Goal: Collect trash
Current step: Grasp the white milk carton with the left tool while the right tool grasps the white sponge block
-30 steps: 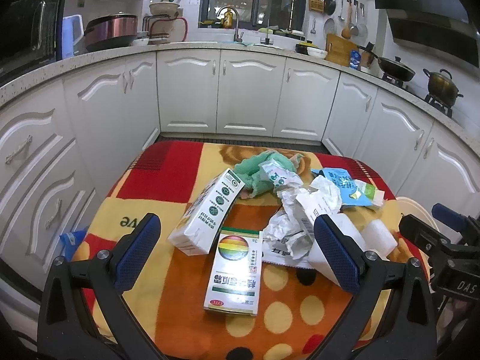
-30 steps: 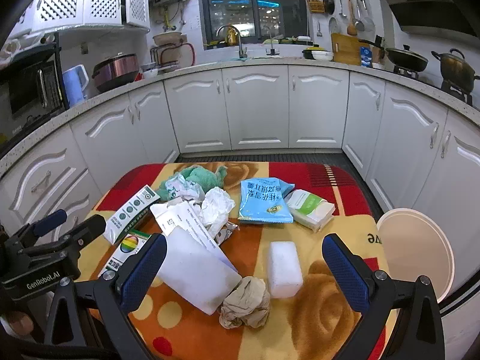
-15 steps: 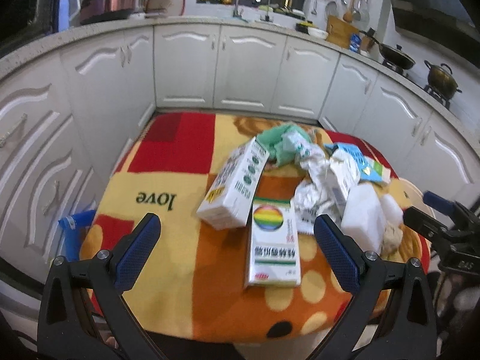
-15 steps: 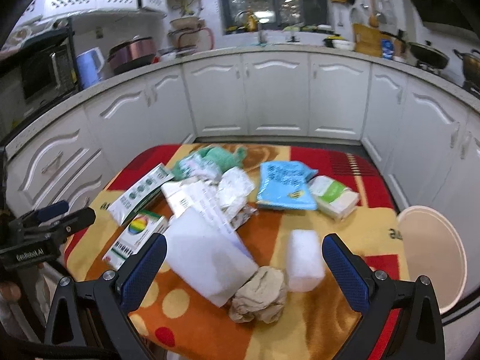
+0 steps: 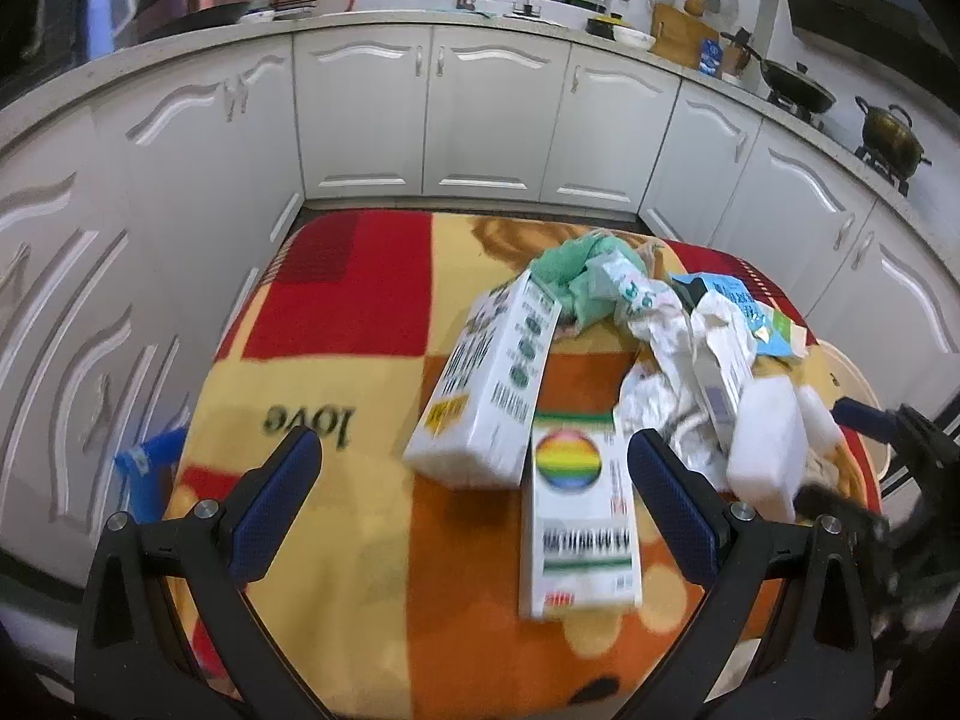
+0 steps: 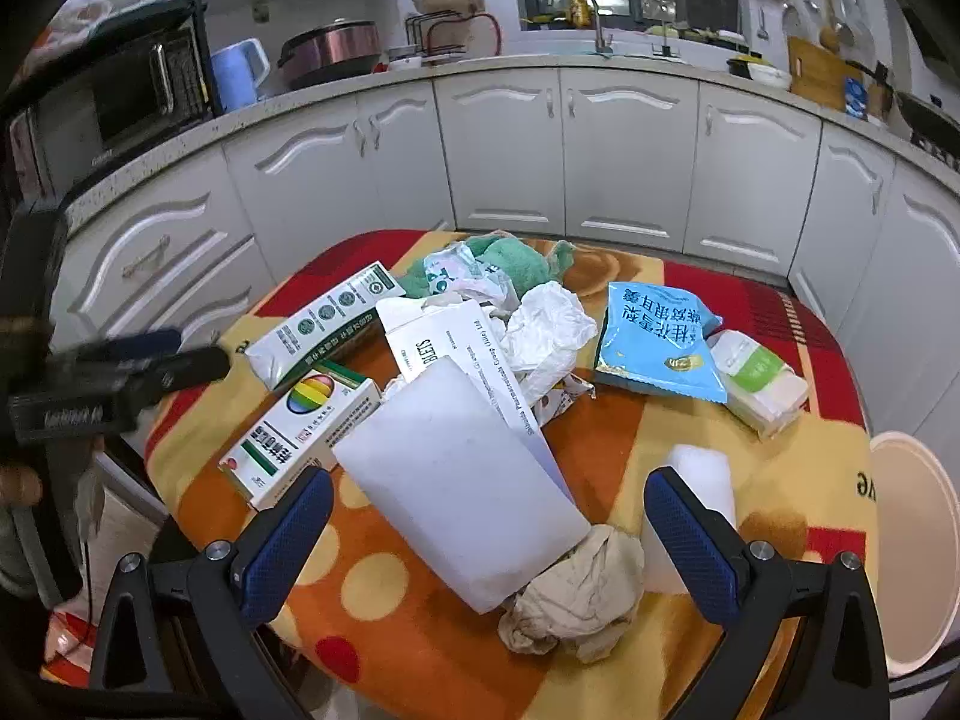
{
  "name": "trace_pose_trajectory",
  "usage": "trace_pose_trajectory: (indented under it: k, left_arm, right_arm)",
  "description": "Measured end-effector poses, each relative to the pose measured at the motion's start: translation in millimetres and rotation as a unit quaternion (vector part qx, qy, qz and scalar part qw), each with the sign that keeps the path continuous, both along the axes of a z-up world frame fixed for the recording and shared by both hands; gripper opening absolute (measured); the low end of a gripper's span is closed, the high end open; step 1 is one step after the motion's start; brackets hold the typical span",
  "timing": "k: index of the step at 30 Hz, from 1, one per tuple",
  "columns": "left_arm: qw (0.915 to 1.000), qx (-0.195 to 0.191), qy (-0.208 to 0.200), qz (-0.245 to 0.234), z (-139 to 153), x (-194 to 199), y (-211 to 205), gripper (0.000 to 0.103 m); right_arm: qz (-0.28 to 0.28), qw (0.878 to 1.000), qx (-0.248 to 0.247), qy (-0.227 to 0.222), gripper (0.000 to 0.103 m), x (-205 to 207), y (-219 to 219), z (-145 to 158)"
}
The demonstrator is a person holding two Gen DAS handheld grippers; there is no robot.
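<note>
Both pairs of fingers stand spread wide and hold nothing. The right gripper [image 6: 487, 531] hangs low over the near edge of the worktop [image 6: 798, 468], which is draped in a red, orange and yellow blanket; between its blue pads lie a crumpled beige wad [image 6: 573, 591] and the lower end of a flat white foam slab [image 6: 462, 480], with a smaller white foam block [image 6: 705, 480] just by the right pad. The wad looks soft and nearly weightless, so a pinch across its bulk should gather it; the slab seems light but broad, and would likely be best taken by its thin edge. The left gripper [image 5: 474, 495] frames a rainbow-printed carton [image 5: 579, 513] lying flat, touching a taller white-and-green carton [image 5: 495, 396] beside it. Both cartons look like thin card, probably empty, stiff along the length yet easily crushed; closing across the narrow width should hold them. Farther out lie crumpled white paper [image 6: 549, 330], a green cloth [image 6: 516, 258], a blue foil pouch [image 6: 657, 339] that may be slippery, and a small green-and-white packet [image 6: 759, 381], all loose and light by the look of them. A round white bin [image 6: 912, 546] stands just off the worktop's right side, seemingly where it all should go. Nothing appears fragile.
</note>
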State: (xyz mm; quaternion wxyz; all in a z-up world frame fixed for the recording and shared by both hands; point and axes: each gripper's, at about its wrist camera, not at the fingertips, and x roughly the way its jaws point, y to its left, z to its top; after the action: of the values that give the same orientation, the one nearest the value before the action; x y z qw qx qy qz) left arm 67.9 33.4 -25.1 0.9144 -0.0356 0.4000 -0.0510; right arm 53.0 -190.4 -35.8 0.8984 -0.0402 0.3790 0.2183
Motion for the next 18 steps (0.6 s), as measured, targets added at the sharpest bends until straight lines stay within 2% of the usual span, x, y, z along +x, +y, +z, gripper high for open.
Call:
trace_pose_trajectory:
  k: [9, 13, 14, 15, 16, 17, 18]
  left_arm:
    - [0.9965, 0.066, 0.048, -0.018, -27, 63, -19, 0.101]
    - [0.9944, 0.089, 0.054, -0.020, -34, 76, -20, 0.102]
    - [0.9941, 0.091, 0.055, -0.021, -36, 78, -18, 0.101]
    - [0.9940, 0.090, 0.057, -0.023, -37, 80, -18, 0.099]
    - [0.9939, 0.087, 0.062, -0.028, -39, 81, -17, 0.089]
    - [0.9938, 0.081, 0.069, -0.032, -40, 83, -15, 0.077]
    - [0.9937, 0.072, 0.078, -0.036, -41, 84, -13, 0.071]
  right_arm:
    - [0.040, 0.999, -0.024, 0.007, 0.103, 12, 11, -11]
    - [0.047, 0.998, -0.038, 0.010, 0.102, 22, 13, -20]
    - [0.050, 0.998, -0.040, 0.012, 0.099, 24, 14, -22]
    - [0.055, 0.998, -0.041, 0.014, 0.088, 26, 14, -24]
    - [0.057, 0.997, -0.040, 0.014, 0.071, 27, 14, -25]
    - [0.056, 0.998, -0.039, 0.014, 0.064, 28, 13, -25]
    - [0.054, 0.998, -0.034, 0.012, 0.065, 28, 12, -25]
